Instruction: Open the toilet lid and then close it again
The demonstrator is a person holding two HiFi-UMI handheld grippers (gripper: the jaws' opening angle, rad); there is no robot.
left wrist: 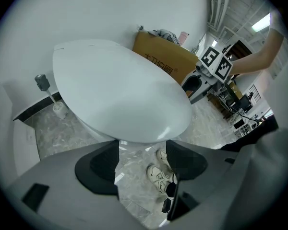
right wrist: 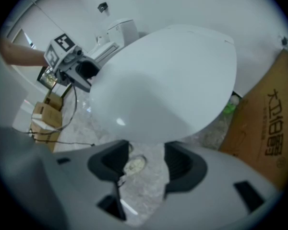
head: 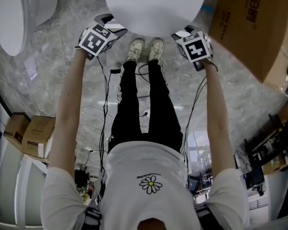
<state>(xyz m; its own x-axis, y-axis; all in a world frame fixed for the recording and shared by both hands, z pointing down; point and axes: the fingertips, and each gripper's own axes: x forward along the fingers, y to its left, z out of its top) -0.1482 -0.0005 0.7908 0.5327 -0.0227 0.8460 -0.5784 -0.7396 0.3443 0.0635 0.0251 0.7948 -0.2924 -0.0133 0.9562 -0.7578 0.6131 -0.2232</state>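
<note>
On the grey marbled floor (head: 62, 80), a person stands facing a white oval toilet lid (head: 153, 4), which lies flat and shut over its bowl at the top centre of the head view. A large brown cardboard box (head: 252, 28) with printed characters leans just beside the toilet on the person's right, and a second white toilet (head: 12, 18) sits well apart to the left. The left gripper (left wrist: 143, 152) is at the lid's front left edge, its jaws apart with only floor between them and the rim just above. The right gripper (right wrist: 146, 159) is at the front right edge, jaws likewise apart and empty. The person's pale sneakers (head: 136, 48) stand between the two grippers.
</note>
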